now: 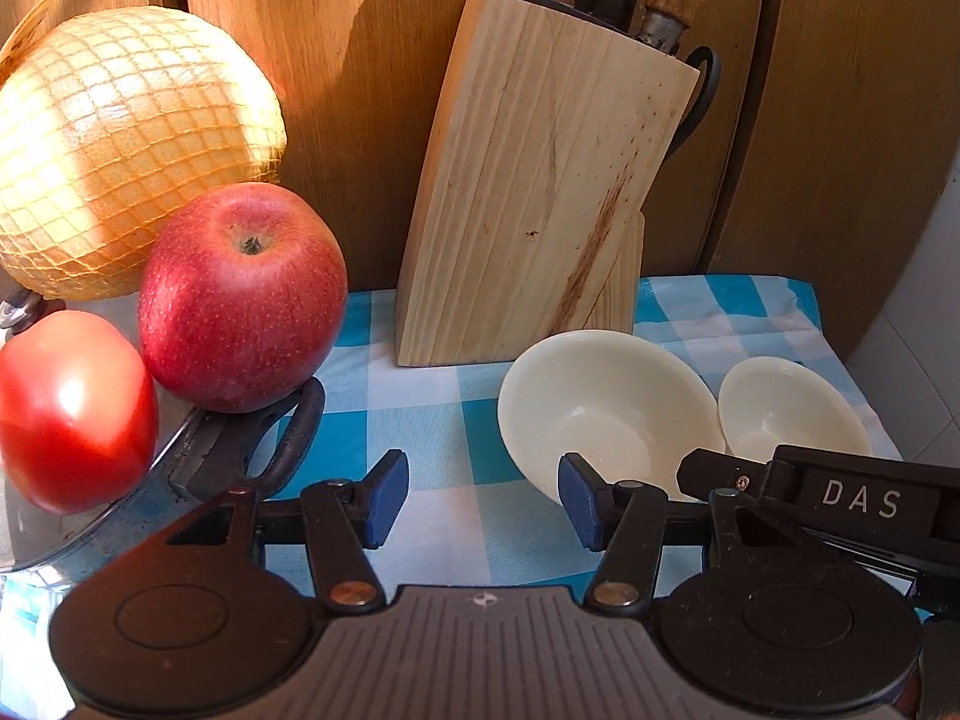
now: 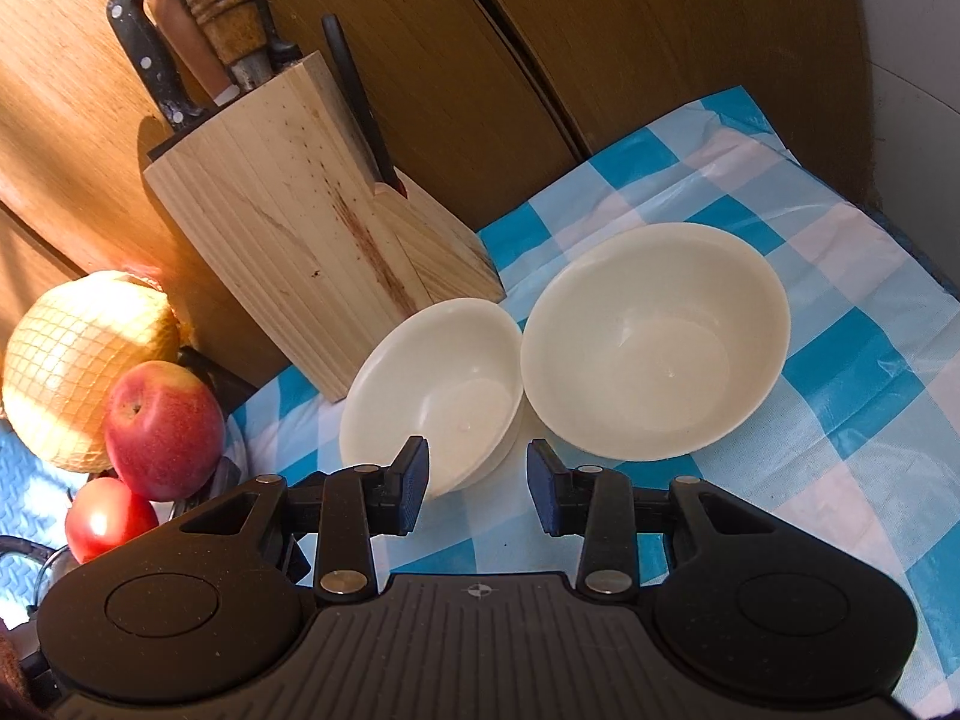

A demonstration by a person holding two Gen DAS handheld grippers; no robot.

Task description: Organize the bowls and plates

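Two cream bowls stand side by side on the blue-and-white checked cloth. In the right wrist view the left bowl [image 2: 438, 390] touches the larger-looking right bowl [image 2: 654, 342]. In the left wrist view they show as a near bowl [image 1: 606, 408] and a farther bowl [image 1: 786, 402]. My left gripper [image 1: 483, 498] is open and empty, just left of the near bowl. My right gripper [image 2: 478, 489] is open and empty, just in front of the two bowls. Its body [image 1: 840, 498] shows at the right of the left wrist view.
A wooden knife block [image 1: 534, 180] [image 2: 312, 240] with knives stands behind the bowls against wooden panels. To the left lie a netted pomelo [image 1: 126, 144] [image 2: 90, 366], a red apple [image 1: 240, 294] [image 2: 162, 426] and a tomato [image 1: 72, 408] [image 2: 108, 516] on a pan lid [image 1: 240, 450].
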